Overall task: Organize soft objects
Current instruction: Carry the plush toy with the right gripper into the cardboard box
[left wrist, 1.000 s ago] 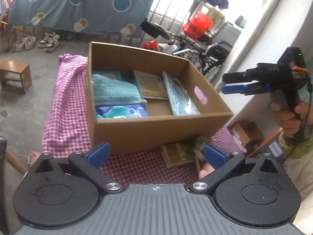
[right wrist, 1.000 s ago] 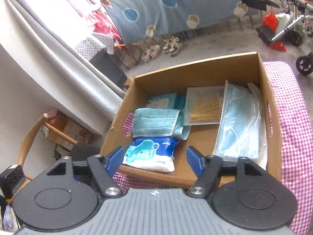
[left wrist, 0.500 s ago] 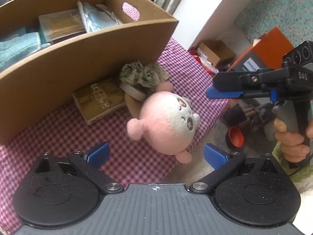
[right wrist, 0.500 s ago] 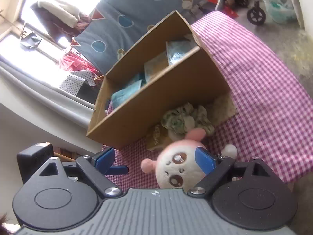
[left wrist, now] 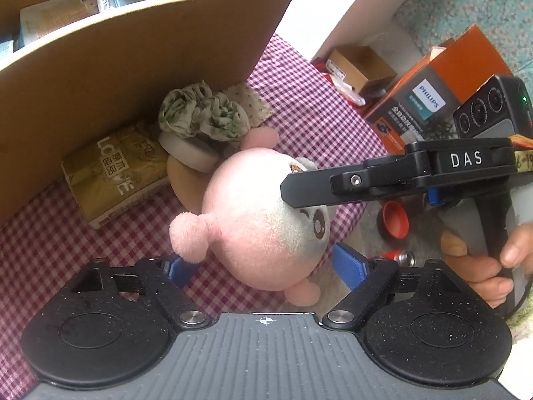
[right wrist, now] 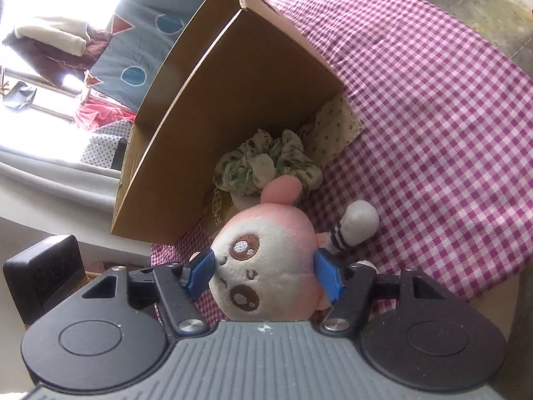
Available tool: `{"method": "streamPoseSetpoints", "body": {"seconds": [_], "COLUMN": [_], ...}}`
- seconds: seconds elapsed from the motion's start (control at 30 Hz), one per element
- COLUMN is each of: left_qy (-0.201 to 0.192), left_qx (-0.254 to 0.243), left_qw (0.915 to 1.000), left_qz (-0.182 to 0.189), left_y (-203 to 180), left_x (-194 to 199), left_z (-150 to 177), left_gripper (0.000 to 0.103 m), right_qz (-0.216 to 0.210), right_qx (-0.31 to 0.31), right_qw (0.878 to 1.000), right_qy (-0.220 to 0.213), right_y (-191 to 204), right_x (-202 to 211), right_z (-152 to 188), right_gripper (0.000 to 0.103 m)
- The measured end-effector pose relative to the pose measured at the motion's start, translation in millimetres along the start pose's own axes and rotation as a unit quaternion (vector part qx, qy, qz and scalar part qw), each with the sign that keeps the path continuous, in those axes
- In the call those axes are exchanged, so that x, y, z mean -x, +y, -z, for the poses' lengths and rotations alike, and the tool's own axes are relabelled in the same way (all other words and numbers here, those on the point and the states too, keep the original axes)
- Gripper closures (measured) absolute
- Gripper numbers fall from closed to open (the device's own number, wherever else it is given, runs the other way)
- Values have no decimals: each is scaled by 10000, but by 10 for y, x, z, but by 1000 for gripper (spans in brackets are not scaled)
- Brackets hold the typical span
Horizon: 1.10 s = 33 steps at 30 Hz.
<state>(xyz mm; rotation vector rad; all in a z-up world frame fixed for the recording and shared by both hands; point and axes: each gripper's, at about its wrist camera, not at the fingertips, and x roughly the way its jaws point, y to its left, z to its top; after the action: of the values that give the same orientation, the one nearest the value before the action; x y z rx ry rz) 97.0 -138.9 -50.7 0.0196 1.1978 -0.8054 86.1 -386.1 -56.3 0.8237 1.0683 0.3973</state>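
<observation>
A pink and white plush toy point(left wrist: 263, 220) lies on the checked tablecloth near the table's edge, in front of the cardboard box point(left wrist: 133, 63). My right gripper point(right wrist: 265, 275) has its blue pads against both sides of the plush's head point(right wrist: 266, 260). It also shows in the left wrist view point(left wrist: 293, 190), reaching over the plush from the right. My left gripper point(left wrist: 266, 266) is open, its pads either side of the plush's lower body. A green scrunchie point(left wrist: 203, 116) lies on a white pad beside the box.
A tan tissue pack point(left wrist: 116, 173) and a patterned cloth point(right wrist: 333, 130) lie against the box wall. The box holds packets and towels. An orange Philips carton point(left wrist: 433, 93) and a small brown box point(left wrist: 359, 66) stand on the floor beyond the table edge.
Both grippers have swung down from the box to the plush. My right gripper has closed in around its head; my left has moved closer to its body.
</observation>
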Motion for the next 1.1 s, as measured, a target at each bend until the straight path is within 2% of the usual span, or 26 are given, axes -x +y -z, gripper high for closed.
{"method": "streamPoseSetpoints", "body": {"seconds": [0.1, 0.3, 0.43, 0.53, 0.73, 0.9, 1.0, 1.1], "left_qy": [-159, -643, -1111, -1452, -1844, -1503, -1160, -741], "left_qx": [-71, -598, -994, -1288, -1398, -1266, -1265, -1045], "left_qw": [9998, 9946, 9842, 9729, 9612, 9674, 9714, 9798], "left_qz": [-55, -554, -952, -1261, -1504, -1598, -1640, -1534], "left_y": [-36, -286, -411, -440, -209, 191, 493, 859], "left_x": [90, 427, 818, 1131, 1546, 1416, 1198, 976], "left_z": [-21, -4, -49, -151, -614, -1146, -1441, -1707], "left_gripper": [25, 27, 27, 26, 25, 25, 25, 25], "right_qz": [-97, -485, -846, -1113, -1523, -1415, -1191, -986], "right_qx": [-76, -163, -12, 279, 745, 813, 568, 102], "right_qw": [9999, 9987, 9961, 9926, 9841, 9855, 9909, 9951], "right_qy": [-76, -90, -252, -408, -526, -457, -276, -19], "right_y": [-20, 100, 363, 650, 1249, 1550, 1512, 1371], "right_x": [39, 184, 294, 348, 256, -109, -481, -889], "right_z": [29, 201, 183, 77, -350, -786, -1082, -1342], "right_gripper": [38, 38, 38, 38, 38, 38, 38, 38]}}
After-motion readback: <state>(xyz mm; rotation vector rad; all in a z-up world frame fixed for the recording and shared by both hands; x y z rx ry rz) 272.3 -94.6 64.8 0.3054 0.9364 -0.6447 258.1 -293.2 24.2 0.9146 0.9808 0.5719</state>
